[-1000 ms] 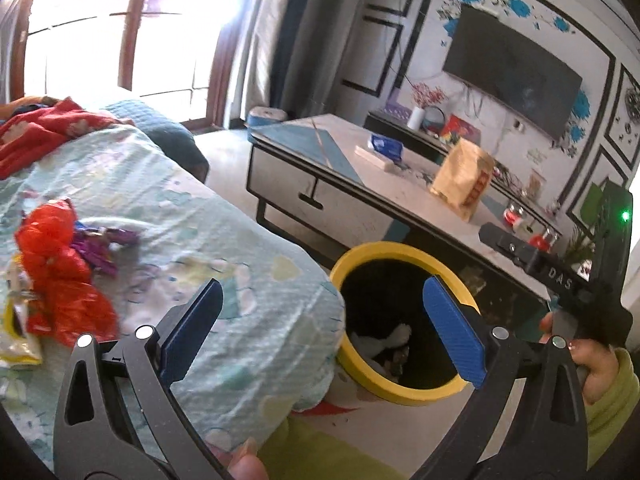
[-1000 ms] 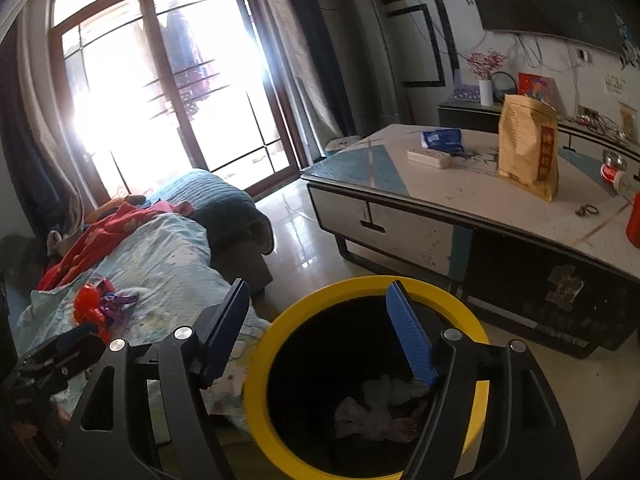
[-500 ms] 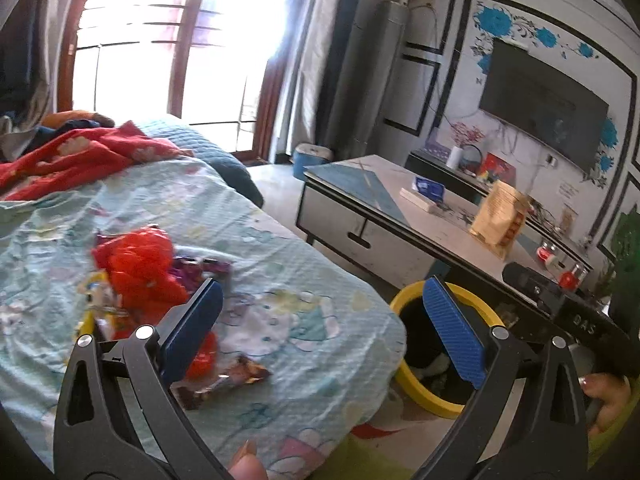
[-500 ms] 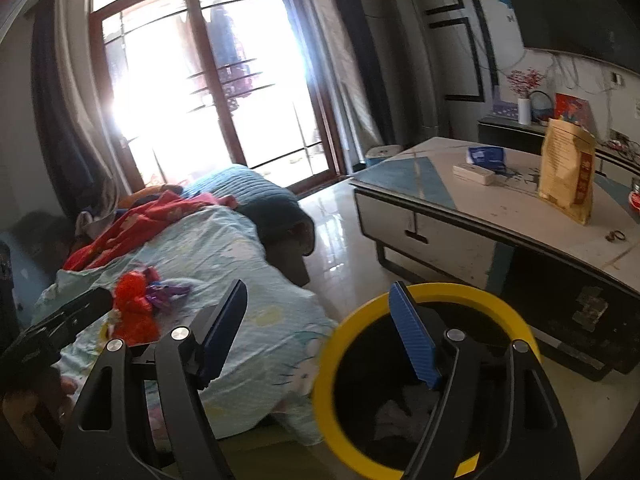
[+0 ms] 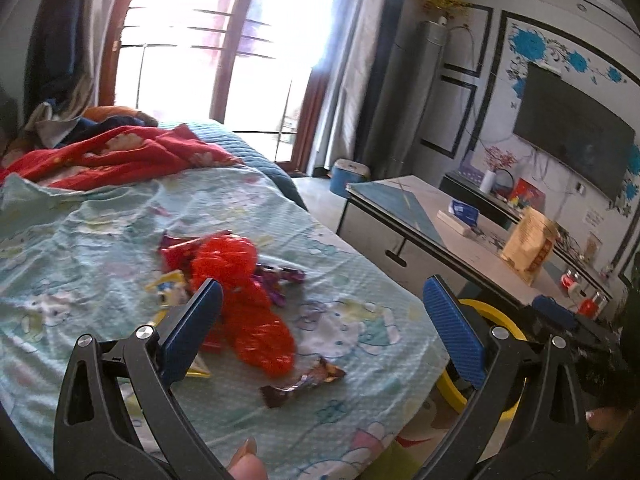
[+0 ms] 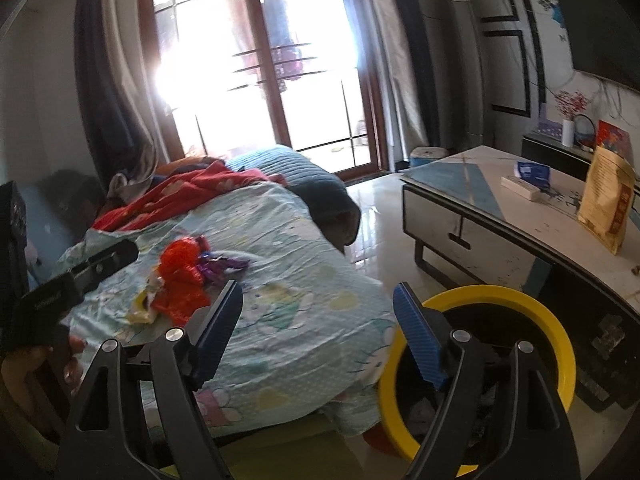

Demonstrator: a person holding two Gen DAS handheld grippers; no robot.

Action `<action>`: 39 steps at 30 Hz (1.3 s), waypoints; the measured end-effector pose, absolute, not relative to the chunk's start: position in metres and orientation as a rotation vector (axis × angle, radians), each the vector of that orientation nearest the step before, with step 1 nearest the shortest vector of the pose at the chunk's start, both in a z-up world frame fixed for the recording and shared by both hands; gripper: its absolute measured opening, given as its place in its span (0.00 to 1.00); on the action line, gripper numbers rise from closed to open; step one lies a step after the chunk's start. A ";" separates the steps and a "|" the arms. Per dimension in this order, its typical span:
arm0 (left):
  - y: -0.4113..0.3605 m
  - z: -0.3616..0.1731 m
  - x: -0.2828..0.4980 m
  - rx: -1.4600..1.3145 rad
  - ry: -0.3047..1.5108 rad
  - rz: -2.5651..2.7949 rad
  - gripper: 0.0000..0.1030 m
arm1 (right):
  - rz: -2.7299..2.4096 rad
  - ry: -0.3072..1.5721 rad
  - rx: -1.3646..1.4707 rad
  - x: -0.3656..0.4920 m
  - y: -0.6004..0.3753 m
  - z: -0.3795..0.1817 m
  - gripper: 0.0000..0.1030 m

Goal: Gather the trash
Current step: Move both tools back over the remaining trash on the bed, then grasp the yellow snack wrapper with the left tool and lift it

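Observation:
A pile of trash lies on the light blue bed cover (image 5: pixel 100 240): a crumpled red plastic bag (image 5: pixel 240 300), purple wrappers (image 5: pixel 280 276), a yellow wrapper (image 5: pixel 168 286) and a dark brown wrapper (image 5: pixel 302 382). The pile also shows in the right wrist view (image 6: pixel 180 280). A black bin with a yellow rim (image 6: pixel 532 312) stands on the floor beside the bed; it also shows in the left wrist view (image 5: pixel 500 320). My left gripper (image 5: pixel 320 332) is open and empty, just short of the pile. My right gripper (image 6: pixel 318 332) is open and empty, between bed and bin.
A low coffee table (image 6: pixel 500 216) stands right of the bin, with a brown paper bag (image 6: pixel 606 200), a blue packet (image 6: pixel 532 170) and a white box (image 6: pixel 524 190). A red blanket (image 5: pixel 120 156) lies at the bed's far end. Glass doors (image 6: pixel 260 80) are behind.
Both grippers have swung left, away from the bin and toward the bed. The trash pile now sits in front of the left gripper. Both stay open and empty.

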State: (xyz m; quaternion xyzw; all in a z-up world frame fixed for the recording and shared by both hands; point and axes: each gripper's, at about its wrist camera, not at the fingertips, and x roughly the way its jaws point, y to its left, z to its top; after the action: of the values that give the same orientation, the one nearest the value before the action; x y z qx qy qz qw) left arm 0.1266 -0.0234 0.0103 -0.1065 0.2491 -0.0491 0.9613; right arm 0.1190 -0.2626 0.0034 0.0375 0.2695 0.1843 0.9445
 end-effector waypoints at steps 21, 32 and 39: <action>0.081 0.001 0.119 -0.318 0.538 0.118 0.89 | 0.586 0.565 -0.080 0.124 -0.148 0.012 0.74; 0.124 -0.025 0.126 -0.383 0.632 0.126 0.78 | 0.652 0.663 -0.116 0.153 -0.098 -0.012 0.74; 0.130 -0.052 0.136 -0.446 0.726 0.054 0.49 | 0.667 0.733 -0.178 0.173 -0.071 -0.039 0.73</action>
State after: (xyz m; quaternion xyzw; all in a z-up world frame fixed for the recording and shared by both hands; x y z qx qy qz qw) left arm 0.1358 0.1301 -0.0515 -0.2164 0.3522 0.0262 0.9102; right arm 0.1729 -0.0711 -0.0389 -0.0852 0.3511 0.3194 0.8760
